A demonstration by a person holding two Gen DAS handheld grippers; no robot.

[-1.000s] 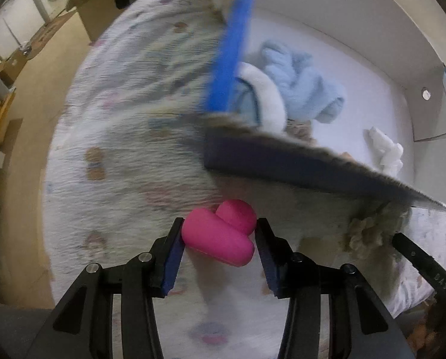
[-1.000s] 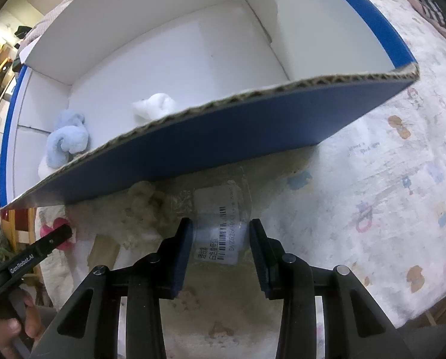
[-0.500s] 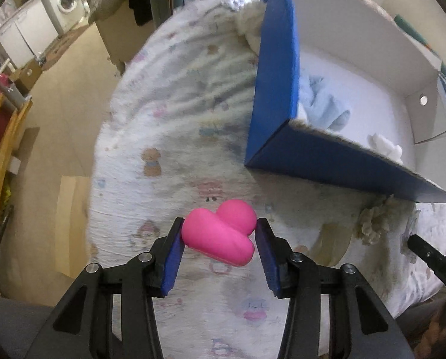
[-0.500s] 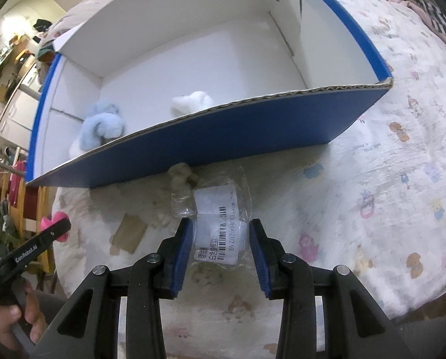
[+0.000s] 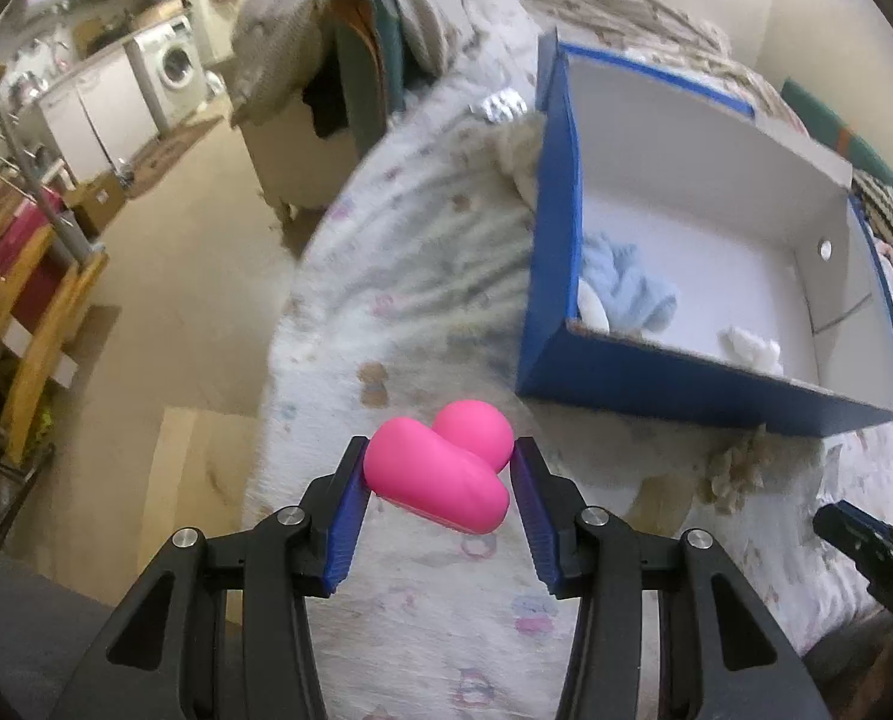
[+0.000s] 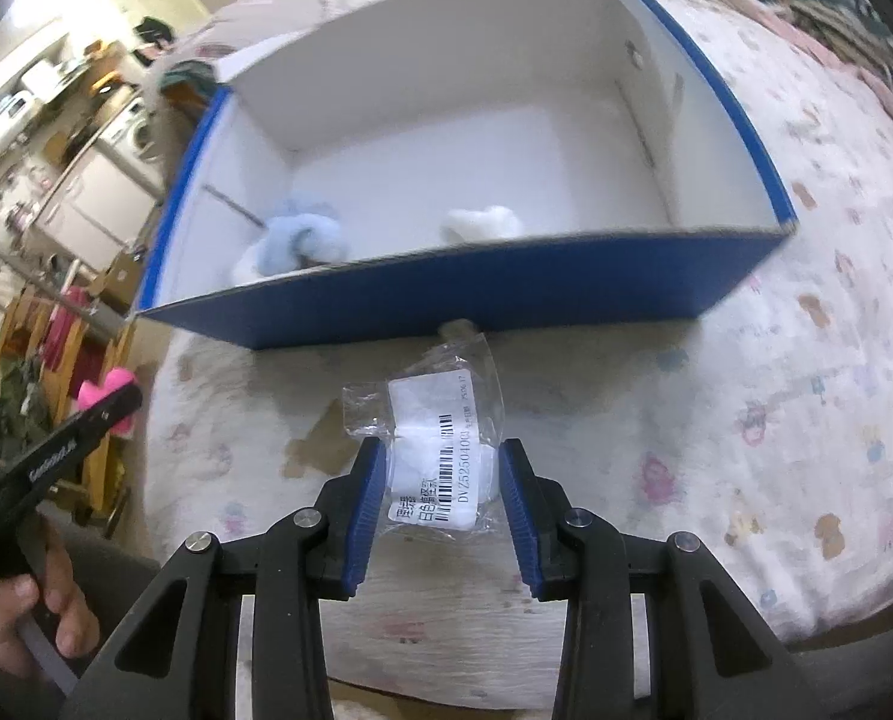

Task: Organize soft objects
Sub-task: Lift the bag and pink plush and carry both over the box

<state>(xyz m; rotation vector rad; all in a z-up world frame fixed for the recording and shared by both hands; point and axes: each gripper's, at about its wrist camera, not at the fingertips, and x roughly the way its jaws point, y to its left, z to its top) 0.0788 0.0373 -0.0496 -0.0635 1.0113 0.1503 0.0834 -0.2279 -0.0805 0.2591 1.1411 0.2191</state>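
A quilted white bedspread printed with small pastel animals [image 5: 422, 276] is shown covering a bed, with a blue cardboard box lined in white [image 6: 740, 282] set upon it as the landmark. Beyond the box's left end, beige flooring, a front-loading white washing machine [image 5: 173, 69] and a wooden yellow rack [image 5: 38, 336] are seen. The left gripper [image 5: 440, 483] is clamped on a glossy pink heart-shaped soft toy [image 5: 440, 471], held above the bedspread in front of the box's left corner. The right gripper [image 6: 440, 495] is closed on a clear plastic bag of white cotton bearing a barcode label [image 6: 440, 456], in front of the box's near wall. Inside the box, a fluffy light-blue plush [image 6: 302, 237] and a small white fluffy piece [image 6: 482, 222] are partly hidden by that wall. A beige fuzzy clump [image 5: 737, 471] beside the wall is too blurred to identify.
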